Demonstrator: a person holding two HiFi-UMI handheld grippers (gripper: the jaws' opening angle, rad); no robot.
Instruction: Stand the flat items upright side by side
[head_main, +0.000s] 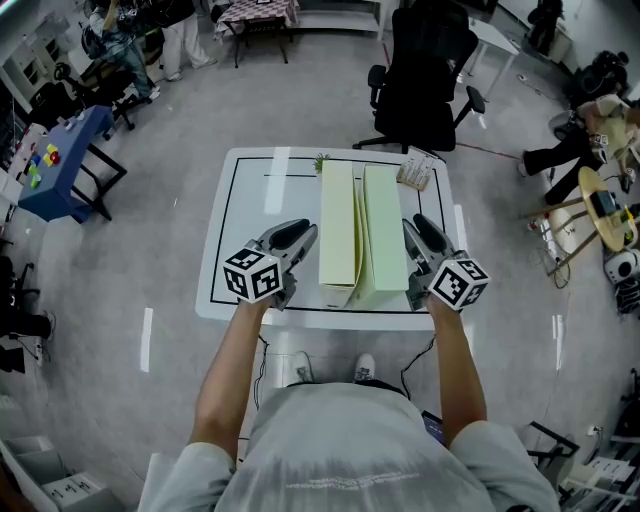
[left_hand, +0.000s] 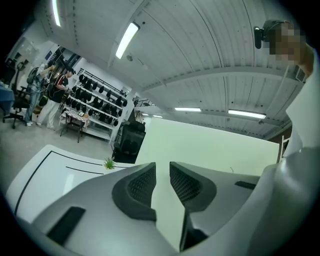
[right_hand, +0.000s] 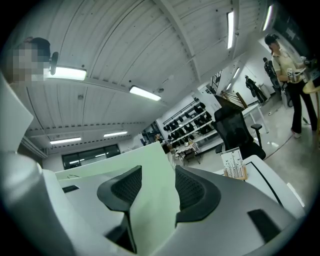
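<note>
The green boards (head_main: 360, 235) stand together mid-way on the table (head_main: 250, 200), so the left gripper (head_main: 303, 233) at their 9 o'clock, jaws slightly apart, and the right gripper (head_main: 419, 226) at 3 o'clock, jaws wider and perhaps straddling an edge, should back away slowly and evenly.

The place reads as a large open lab or workshop, not a home. A bare grey floor (head_main: 170, 150) spreads wide around a white surface (head_main: 250, 200) marked with a black outline, and a black office chair (head_main: 425, 80) stands behind it. Other work stations stand about: a blue table (head_main: 60, 160) carrying coloured bits and a round wooden table (head_main: 600, 205). Tube lights (left_hand: 126, 40) hang from a ribbed metal ceiling (left_hand: 200, 45). Racks of shelves (left_hand: 97, 107) loaded with dark gear line the far wall. People (left_hand: 55, 95) stand busy near them.
</note>
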